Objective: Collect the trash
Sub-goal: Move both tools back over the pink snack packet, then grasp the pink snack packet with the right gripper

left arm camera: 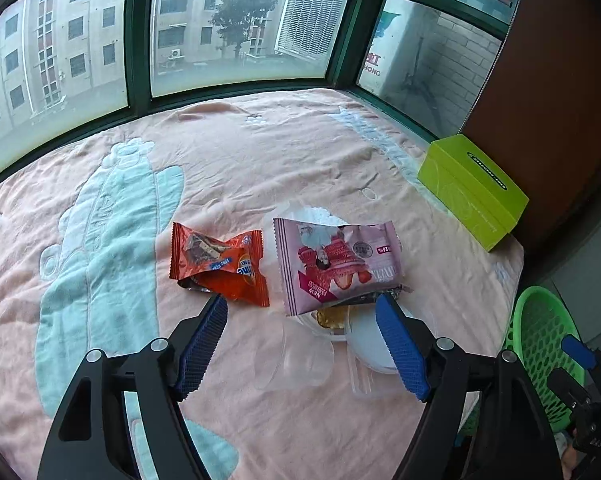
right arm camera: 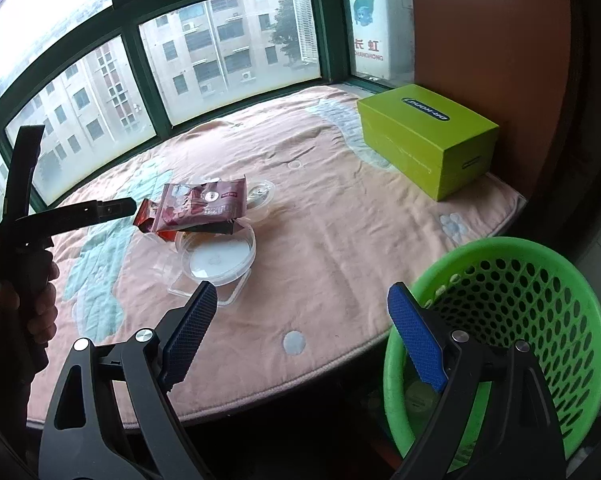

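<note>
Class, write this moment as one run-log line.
left hand-held gripper: open, over wrappers | right hand-held gripper: open, empty | green basket: beside table

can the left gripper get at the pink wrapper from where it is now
Probably yes: the left gripper is open just short of the pink wrapper, which lies on top of the clear plastic tubs with nothing over it.
</note>
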Motion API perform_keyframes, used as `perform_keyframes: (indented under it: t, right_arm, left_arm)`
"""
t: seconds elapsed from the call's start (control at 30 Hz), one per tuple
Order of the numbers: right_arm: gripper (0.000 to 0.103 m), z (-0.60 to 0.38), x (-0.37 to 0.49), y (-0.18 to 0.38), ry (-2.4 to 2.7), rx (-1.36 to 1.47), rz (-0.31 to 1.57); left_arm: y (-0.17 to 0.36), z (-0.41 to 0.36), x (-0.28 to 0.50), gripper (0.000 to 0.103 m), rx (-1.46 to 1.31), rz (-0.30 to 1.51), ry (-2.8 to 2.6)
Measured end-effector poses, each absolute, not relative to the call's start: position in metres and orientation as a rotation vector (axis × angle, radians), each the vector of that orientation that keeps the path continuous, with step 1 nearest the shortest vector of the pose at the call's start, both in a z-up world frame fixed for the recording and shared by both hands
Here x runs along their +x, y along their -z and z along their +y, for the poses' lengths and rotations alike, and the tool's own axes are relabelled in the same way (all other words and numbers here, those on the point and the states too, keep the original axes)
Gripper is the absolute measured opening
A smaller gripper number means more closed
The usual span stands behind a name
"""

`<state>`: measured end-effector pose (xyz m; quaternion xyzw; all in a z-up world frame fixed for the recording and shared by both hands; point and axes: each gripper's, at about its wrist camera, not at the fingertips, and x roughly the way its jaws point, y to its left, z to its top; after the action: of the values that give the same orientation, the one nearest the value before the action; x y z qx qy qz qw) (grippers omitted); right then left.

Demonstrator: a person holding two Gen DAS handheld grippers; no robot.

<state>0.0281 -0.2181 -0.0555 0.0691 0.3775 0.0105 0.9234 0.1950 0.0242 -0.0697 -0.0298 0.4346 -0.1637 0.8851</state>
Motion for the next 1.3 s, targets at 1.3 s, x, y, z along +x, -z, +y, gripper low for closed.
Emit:
perform_keyframes:
  t: [1.3]
  right_arm:
    - [0.087,-0.168,0.112,0.101,-0.128,0.092,0.897]
  left_arm:
    - [0.121,0.02,0.275,0.034,-0.185,1.031,0.486]
